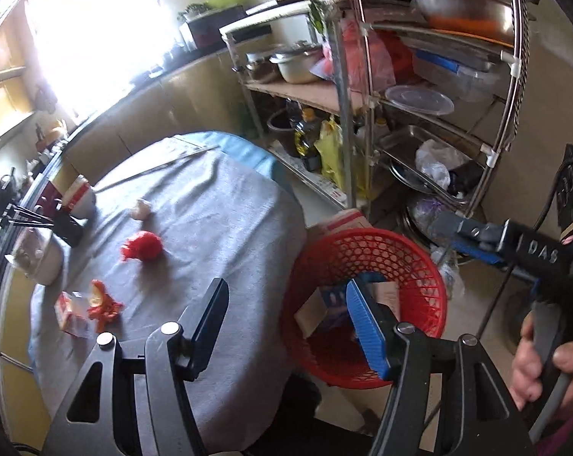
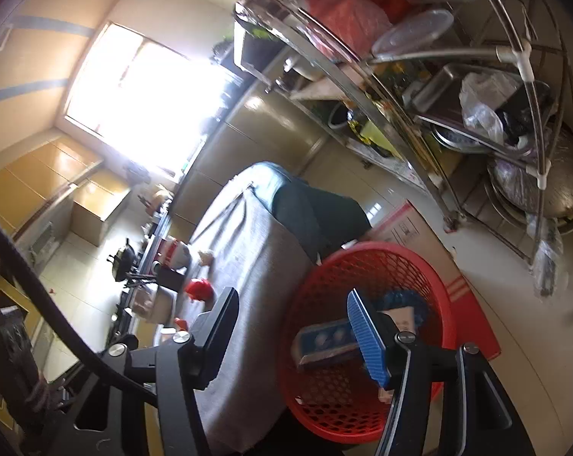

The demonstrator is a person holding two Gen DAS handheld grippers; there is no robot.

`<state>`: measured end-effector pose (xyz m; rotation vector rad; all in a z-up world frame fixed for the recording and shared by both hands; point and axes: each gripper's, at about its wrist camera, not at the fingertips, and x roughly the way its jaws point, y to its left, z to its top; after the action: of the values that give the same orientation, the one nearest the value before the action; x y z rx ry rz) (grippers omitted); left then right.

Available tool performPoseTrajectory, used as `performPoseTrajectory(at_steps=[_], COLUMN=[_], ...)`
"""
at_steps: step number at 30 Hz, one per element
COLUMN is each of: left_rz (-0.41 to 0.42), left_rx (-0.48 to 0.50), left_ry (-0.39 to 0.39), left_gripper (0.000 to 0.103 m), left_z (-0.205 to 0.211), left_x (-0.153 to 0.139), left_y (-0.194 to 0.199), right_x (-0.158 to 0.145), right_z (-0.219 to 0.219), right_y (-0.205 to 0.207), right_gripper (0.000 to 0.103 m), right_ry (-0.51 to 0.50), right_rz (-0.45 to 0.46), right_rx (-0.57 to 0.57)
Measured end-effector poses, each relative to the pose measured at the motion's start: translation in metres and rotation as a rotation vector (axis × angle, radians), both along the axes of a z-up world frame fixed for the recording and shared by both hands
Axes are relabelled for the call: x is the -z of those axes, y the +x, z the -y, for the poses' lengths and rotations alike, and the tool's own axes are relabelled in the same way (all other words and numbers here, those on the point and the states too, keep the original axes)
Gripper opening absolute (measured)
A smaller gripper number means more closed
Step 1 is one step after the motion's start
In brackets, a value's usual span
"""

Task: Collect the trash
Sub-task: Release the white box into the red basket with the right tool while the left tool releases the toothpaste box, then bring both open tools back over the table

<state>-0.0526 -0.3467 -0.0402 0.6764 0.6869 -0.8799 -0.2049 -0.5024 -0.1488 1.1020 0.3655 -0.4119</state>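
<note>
Left gripper [image 1: 286,304] fingers parted, empty; red wad [image 1: 142,250] on desk [image 1: 225,228] beyond them. Right gripper [image 2: 292,321] fingers parted, empty, basket [image 2: 366,345] under the right one.

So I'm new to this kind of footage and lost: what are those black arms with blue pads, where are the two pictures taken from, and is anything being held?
No robot here: a person holds a hand-operated tool in each hand, each with a camera looking along its two jaws. One picture is from the left gripper, the other from the right gripper. Both stand open and hold nothing. Below sits a red basket with a boxed item already inside. On the grey cloth of the table lie a red crumpled scrap, a red-and-white wrapper and a pale scrap. A hand grips the right tool.
</note>
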Motion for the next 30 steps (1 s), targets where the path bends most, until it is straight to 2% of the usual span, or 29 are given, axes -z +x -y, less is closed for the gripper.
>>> performPoseTrajectory(at_steps=[8, 13, 18, 21, 30], left_rz=[0.232, 0.344, 0.408, 0.434, 0.419], left_rx=[-0.092, -0.177, -0.276, -0.338, -0.472], left_ry=[-0.018, -0.079, -0.163, -0.204, -0.265], left_gripper=[0.066, 0.068, 0.075, 0.075, 0.076], left_z=[-0.051, -0.094, -0.138, -0.163, -0.220], left_x=[-0.033, -0.069, -0.099, -0.113, -0.127], left_y=[-0.011, -0.015, -0.012, -0.008, 0.006], right_x=[-0.037, -0.058, -0.081, -0.093, -0.122], right_z=[-0.026, -0.047, -0.076, -0.095, -0.157], right_y=[0.010, 0.022, 0.039, 0.051, 0.079], right_gripper=[0.064, 0.064, 0.064, 0.064, 0.065], right_ry=[-0.093, -0.143, -0.206, -0.237, -0.361], right_rz=[0.058, 0.072, 0.072, 0.075, 0.087], right_rx=[-0.048, -0.100, -0.167, -0.216, -0.352])
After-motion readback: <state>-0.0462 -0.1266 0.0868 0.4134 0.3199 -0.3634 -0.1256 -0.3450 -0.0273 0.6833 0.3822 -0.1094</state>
